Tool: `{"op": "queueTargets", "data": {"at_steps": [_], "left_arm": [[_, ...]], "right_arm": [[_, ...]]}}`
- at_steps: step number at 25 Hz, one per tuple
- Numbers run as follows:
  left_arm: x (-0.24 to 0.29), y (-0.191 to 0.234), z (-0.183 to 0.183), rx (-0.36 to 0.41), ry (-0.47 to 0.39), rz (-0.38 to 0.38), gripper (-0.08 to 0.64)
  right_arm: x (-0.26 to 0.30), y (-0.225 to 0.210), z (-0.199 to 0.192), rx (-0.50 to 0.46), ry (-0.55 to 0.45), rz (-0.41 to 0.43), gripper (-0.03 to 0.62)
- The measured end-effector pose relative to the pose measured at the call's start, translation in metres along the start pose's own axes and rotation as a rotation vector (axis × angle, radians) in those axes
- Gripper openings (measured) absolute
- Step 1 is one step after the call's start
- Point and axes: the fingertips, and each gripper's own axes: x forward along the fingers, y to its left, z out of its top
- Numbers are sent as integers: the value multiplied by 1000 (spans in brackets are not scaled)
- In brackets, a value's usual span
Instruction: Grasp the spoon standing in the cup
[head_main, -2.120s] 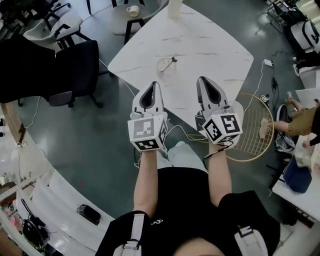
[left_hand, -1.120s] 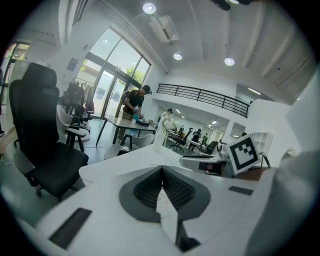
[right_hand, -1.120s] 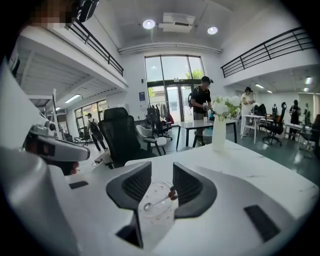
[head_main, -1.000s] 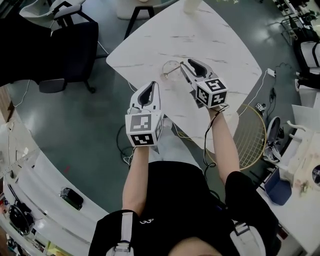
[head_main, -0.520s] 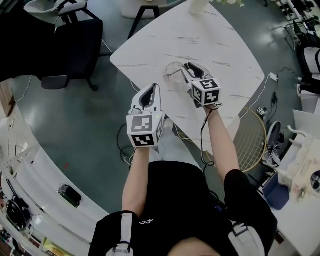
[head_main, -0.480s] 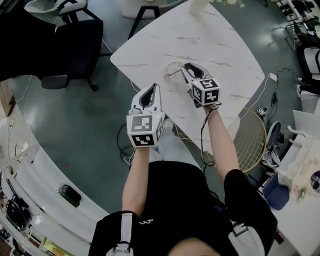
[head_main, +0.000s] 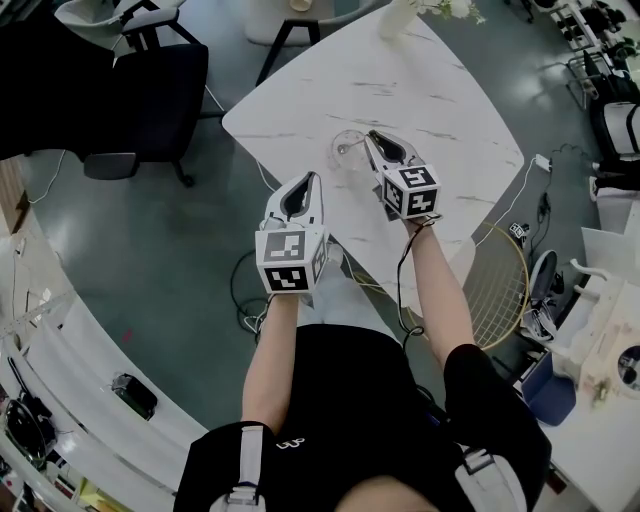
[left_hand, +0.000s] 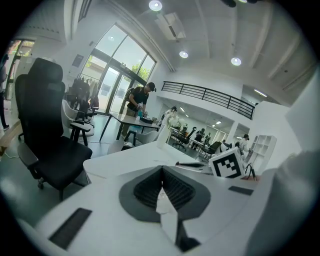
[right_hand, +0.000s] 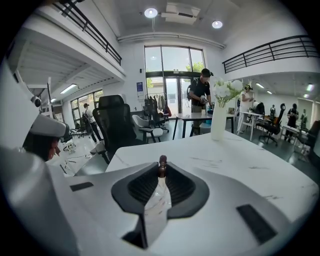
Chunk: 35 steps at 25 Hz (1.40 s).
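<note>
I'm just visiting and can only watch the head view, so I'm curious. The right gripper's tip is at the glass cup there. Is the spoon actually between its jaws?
Observer: Yes. In the right gripper view the dark handle end of the spoon stands between the jaw tips of the right gripper, and the jaws are closing on it.
Operator: Has the other one got anything?
Observer: No. The left gripper view shows the left gripper with its jaws together and nothing between them.
Operator: Anyone else around?
Observer: A person in dark clothes stands at a far table.
</note>
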Motion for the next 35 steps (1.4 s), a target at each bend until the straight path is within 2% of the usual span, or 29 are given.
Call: {"op": "queueTargets", "data": {"at_steps": [7, 11, 15, 25, 31, 35], "left_arm": [[6, -12, 20, 27, -32, -29, 15], [12, -24, 40, 51, -70, -52, 15], [14, -36, 65, 87, -116, -67, 15], [-8, -55, 135, 208, -268, -53, 15], [-23, -55, 154, 249, -317, -45, 15], [-25, -59, 155, 254, -321, -61, 15]], "right_arm": [[-32, 13, 44, -32, -105, 20, 51], [-64, 18, 80, -92, -193, -36, 51], [-98, 24, 117, -107, -297, -86, 51], [-193, -7, 167, 17, -528, -224, 51], [-209, -8, 167, 93, -583, -217, 51], [-209, -1, 169, 79, -588, -204, 51]]}}
